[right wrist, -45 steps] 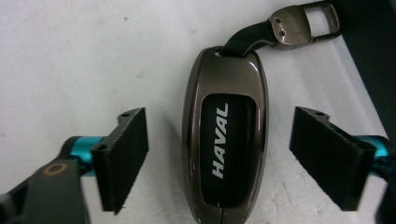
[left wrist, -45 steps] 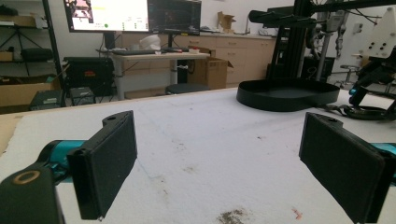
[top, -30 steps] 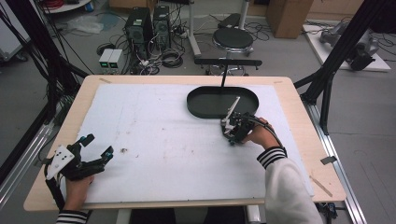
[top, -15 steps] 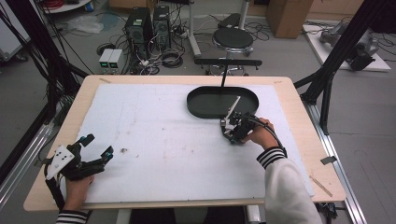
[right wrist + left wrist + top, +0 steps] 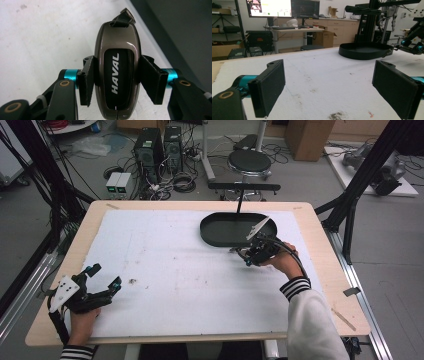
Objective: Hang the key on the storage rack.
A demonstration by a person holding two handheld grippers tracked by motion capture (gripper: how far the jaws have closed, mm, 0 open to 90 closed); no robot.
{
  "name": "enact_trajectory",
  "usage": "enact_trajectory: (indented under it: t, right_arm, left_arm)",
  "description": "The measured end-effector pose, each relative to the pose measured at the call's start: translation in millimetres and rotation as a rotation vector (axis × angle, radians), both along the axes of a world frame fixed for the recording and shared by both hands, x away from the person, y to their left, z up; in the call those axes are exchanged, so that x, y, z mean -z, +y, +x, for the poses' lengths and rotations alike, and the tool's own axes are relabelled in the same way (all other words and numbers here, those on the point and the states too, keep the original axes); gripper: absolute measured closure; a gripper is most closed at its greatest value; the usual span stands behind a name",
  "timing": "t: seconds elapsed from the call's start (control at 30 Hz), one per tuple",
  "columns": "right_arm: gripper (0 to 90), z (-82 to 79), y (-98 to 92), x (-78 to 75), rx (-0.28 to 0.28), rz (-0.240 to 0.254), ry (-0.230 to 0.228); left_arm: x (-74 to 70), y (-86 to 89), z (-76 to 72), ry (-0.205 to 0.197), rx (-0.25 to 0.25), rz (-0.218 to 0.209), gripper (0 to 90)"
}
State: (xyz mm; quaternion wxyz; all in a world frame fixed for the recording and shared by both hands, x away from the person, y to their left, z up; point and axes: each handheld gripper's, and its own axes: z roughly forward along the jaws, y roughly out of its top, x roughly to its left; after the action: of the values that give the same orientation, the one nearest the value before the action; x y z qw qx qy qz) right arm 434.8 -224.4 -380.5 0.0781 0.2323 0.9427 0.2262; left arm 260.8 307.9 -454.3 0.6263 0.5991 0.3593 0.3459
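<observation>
Right gripper clamped on a HAVAL car key fob, pads pressing both long sides, strap loop at the far end. Held just above the white table mat, beside the near rim of the black oval tray at the far right of the table. Fob too small to make out from the high view; right gripper there at the tray's edge.

Left gripper resting at the near left corner of the mat, jaws wide apart, nothing between them. Dark specks on the mat just ahead. Tray well apart from it, far right.
</observation>
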Motion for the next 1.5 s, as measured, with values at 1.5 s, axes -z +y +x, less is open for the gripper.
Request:
enact_trajectory:
  t: [1.5]
  right_arm:
    - [48.2,12.7,-38.6,-73.3,0.305,0.332,-0.377]
  left_arm:
    - [0.1,-0.4,-0.6,-0.005,0.002,0.001,11.8]
